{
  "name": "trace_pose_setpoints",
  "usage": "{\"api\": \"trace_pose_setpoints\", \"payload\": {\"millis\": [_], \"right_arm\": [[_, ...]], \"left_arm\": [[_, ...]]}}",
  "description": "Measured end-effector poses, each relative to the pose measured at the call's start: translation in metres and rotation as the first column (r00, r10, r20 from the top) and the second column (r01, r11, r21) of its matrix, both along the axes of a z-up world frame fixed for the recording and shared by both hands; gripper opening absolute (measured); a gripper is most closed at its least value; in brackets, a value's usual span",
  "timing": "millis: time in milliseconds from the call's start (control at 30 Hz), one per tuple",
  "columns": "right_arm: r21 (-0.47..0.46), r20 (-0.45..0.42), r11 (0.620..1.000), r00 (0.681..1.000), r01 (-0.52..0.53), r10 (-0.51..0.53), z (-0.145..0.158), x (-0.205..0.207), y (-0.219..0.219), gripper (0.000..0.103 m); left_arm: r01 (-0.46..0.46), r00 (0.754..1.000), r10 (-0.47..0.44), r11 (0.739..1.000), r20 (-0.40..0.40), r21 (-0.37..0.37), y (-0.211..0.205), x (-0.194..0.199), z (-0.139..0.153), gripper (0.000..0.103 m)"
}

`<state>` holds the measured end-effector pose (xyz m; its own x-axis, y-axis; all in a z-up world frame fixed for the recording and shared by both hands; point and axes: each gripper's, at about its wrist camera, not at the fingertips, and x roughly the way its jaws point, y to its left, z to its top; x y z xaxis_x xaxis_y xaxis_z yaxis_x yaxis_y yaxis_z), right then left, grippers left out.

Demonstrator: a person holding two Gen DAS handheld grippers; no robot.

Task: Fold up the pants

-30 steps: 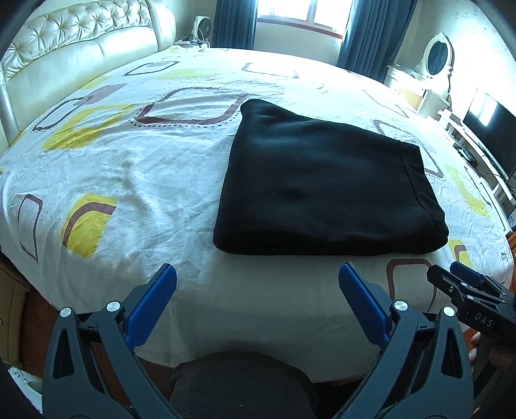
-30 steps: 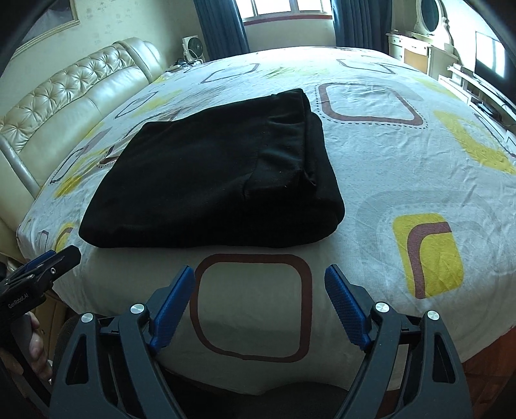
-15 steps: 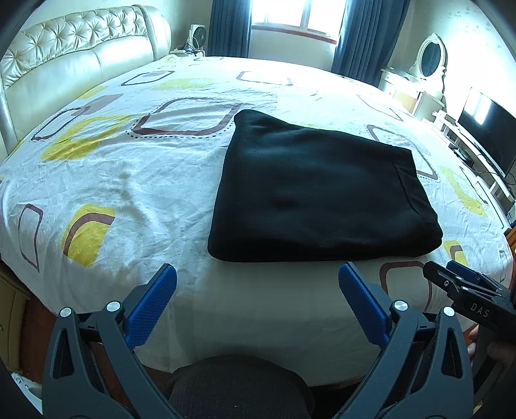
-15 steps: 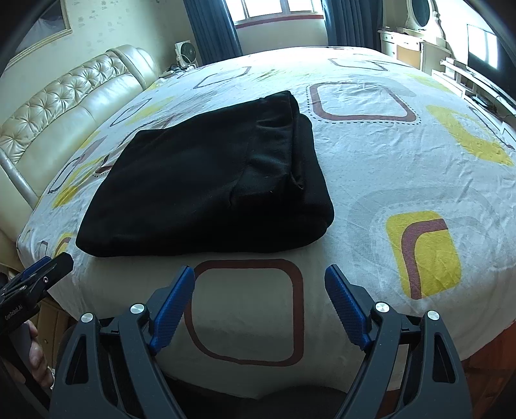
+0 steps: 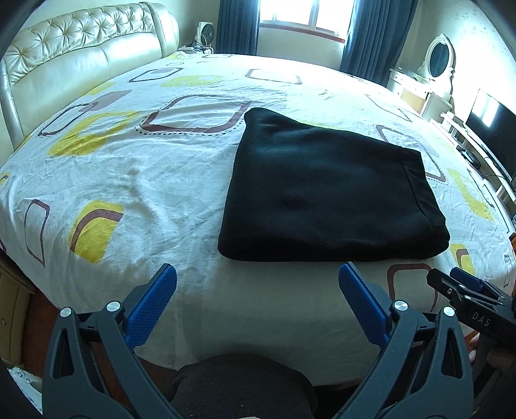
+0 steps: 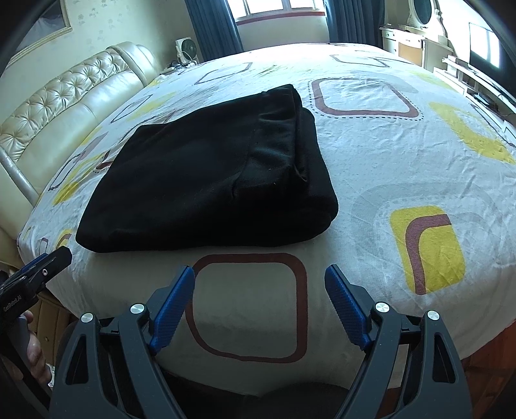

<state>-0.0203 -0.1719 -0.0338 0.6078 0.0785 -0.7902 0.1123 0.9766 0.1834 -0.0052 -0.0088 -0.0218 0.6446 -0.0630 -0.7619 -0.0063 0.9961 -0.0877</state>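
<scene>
Black pants [image 5: 325, 190] [image 6: 209, 180] lie folded into a thick, squarish stack on the patterned bed sheet [image 5: 145, 180] [image 6: 403, 154], with the waistband edge along the right side. My left gripper [image 5: 258, 277] stands open over the near edge of the bed, short of the stack, with nothing between its blue pads. My right gripper [image 6: 259, 278] is also open and empty, near the bed's front edge below the stack's right corner. Each gripper shows at the edge of the other's view: the right gripper [image 5: 464, 290] and the left gripper [image 6: 42, 267].
A cream tufted headboard [image 5: 80, 64] runs along the left. A window with dark curtains [image 5: 306, 22] is at the back, a white dresser with an oval mirror [image 5: 435, 64] and a TV [image 5: 490, 129] at the right. A hand [image 6: 32, 348] holds the left gripper's handle.
Both views have tilted up a little, so the folded pants sit lower in the frames. The pants themselves have not moved and both grippers stay open.
</scene>
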Motion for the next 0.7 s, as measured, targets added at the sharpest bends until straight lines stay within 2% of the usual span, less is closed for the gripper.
{"api": "trace_pose_setpoints", "payload": {"millis": [700], "right_arm": [[0.008,-0.021,1.000,1.000,-0.007,0.008,-0.004,0.002,0.003,0.082]], "left_arm": [[0.047,0.998,-0.048,0.998,0.027,0.035,-0.011,-0.003,0.004,0.101]]}}
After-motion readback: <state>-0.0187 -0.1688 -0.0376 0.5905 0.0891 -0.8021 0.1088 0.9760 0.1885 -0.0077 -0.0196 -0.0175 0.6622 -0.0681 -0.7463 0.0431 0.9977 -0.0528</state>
